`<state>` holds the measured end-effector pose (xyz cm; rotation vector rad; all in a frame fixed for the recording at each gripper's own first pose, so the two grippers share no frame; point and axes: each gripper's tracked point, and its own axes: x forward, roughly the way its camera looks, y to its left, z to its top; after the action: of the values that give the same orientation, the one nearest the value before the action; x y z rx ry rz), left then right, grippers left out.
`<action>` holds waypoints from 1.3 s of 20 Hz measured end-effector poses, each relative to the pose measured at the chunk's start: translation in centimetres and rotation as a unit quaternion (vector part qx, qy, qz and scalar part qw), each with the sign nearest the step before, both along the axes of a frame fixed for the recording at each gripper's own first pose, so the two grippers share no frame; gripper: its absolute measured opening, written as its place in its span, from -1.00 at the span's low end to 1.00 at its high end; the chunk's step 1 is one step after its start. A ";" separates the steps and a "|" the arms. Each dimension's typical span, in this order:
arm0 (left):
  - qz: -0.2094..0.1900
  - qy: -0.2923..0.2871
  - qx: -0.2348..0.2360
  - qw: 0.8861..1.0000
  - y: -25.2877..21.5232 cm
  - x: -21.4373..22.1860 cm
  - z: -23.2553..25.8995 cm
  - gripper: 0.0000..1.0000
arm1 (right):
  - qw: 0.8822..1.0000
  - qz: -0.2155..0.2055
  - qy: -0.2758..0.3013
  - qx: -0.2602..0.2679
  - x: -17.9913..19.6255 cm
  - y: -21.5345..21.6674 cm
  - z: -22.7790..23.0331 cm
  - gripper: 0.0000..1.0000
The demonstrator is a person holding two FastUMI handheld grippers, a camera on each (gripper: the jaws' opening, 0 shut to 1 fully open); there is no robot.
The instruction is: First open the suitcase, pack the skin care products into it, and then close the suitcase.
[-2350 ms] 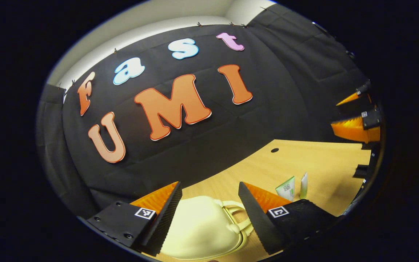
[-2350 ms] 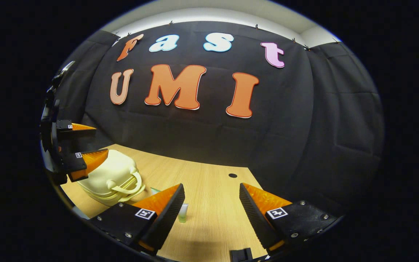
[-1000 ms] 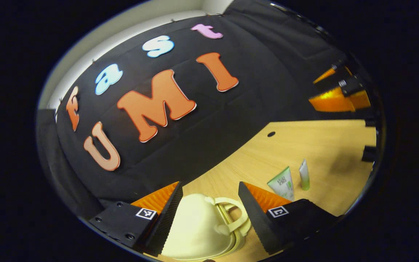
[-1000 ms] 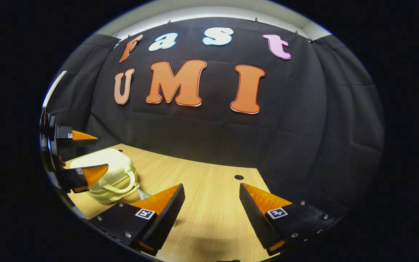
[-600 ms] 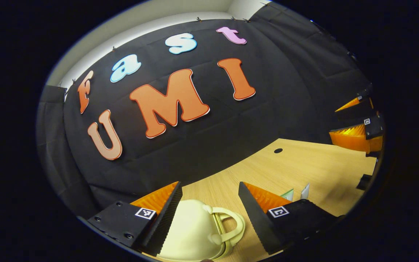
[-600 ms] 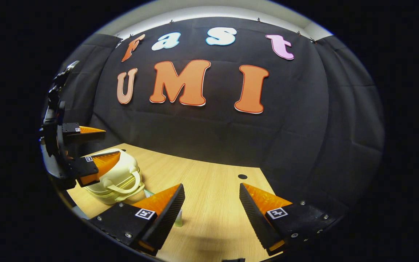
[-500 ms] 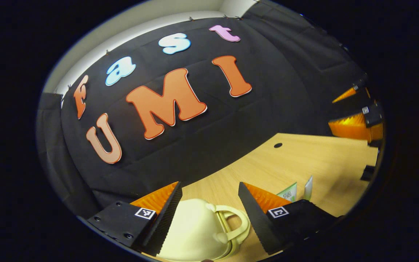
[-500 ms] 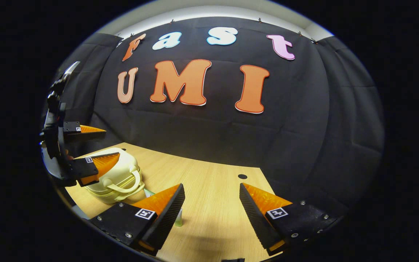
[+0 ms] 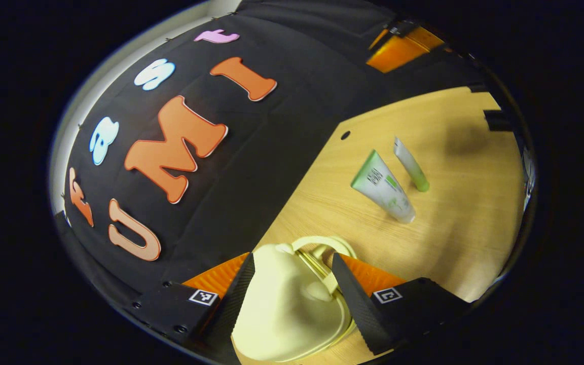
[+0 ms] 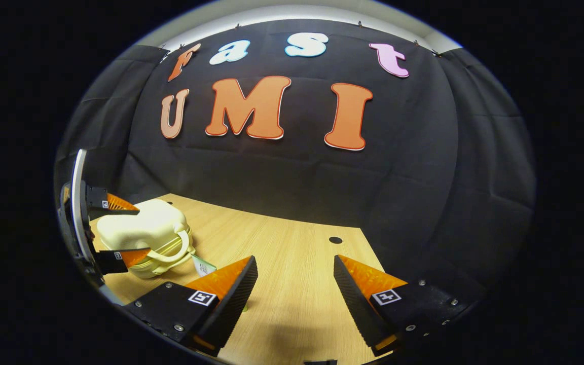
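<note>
While rolled steeply sideways, the left gripper (image 9: 292,284) straddles the closed cream suitcase (image 9: 284,304), jaws apart. Right gripper (image 10: 294,284) hovers level above the table (image 10: 292,253), jaws apart, empty.

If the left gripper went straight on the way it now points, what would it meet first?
Most likely the cream suitcase: the left gripper is open with the closed case between its fingers, close ahead. Whether a finger already touches the shell is unclear. The two tubes lie off to the side.

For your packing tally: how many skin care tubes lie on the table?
2. The larger tube lies nearest the closed suitcase; the slimmer tube lies just beyond it, side by side. Others could be hidden behind the suitcase.
</note>
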<state>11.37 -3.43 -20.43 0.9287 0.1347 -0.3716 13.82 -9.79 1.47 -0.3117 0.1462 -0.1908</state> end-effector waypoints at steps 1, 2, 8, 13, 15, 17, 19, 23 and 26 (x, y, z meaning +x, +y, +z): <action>-0.002 0.010 0.019 1.000 -0.1 0.1 -0.9 0.91 | 1.000 0.000 0.002 0.000 0.2 -0.1 -0.1 0.92; -0.008 0.016 0.039 0.999 -0.4 0.1 -1.7 0.84 | 1.000 0.002 0.002 0.001 0.4 -0.1 -0.1 0.92; -0.007 0.010 0.141 0.990 -1.0 2.0 -4.7 0.41 | 1.000 0.012 0.007 -0.001 0.9 -0.4 -0.5 0.92; -0.009 0.012 0.173 0.985 -1.8 4.0 -6.0 -0.43 | 1.000 0.017 0.017 -0.005 1.1 -1.1 -0.8 0.92; 0.001 0.010 0.153 0.988 -1.6 3.9 -5.4 -0.88 | 1.000 0.018 0.017 -0.006 1.1 -1.3 -0.8 0.92; 0.023 0.015 0.097 0.995 -1.2 3.8 -4.2 -0.87 | 1.000 0.021 0.022 -0.004 1.1 -1.4 -1.1 0.92; 0.047 0.001 0.044 0.998 -0.4 3.9 -1.7 -0.87 | 0.999 0.029 0.025 -0.003 1.3 -1.1 -1.2 0.92; 0.105 -0.023 -0.092 0.990 3.0 4.2 3.7 -0.88 | 0.998 0.036 0.045 -0.007 2.1 -0.1 -2.0 0.92; 0.125 -0.038 -0.175 0.976 6.8 4.4 7.3 -0.87 | 0.999 0.020 0.041 -0.005 2.6 1.4 -1.7 0.92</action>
<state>15.72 3.32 -13.13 0.5683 0.1103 -0.1182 16.38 -8.37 -0.23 -0.3320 0.2206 -0.1400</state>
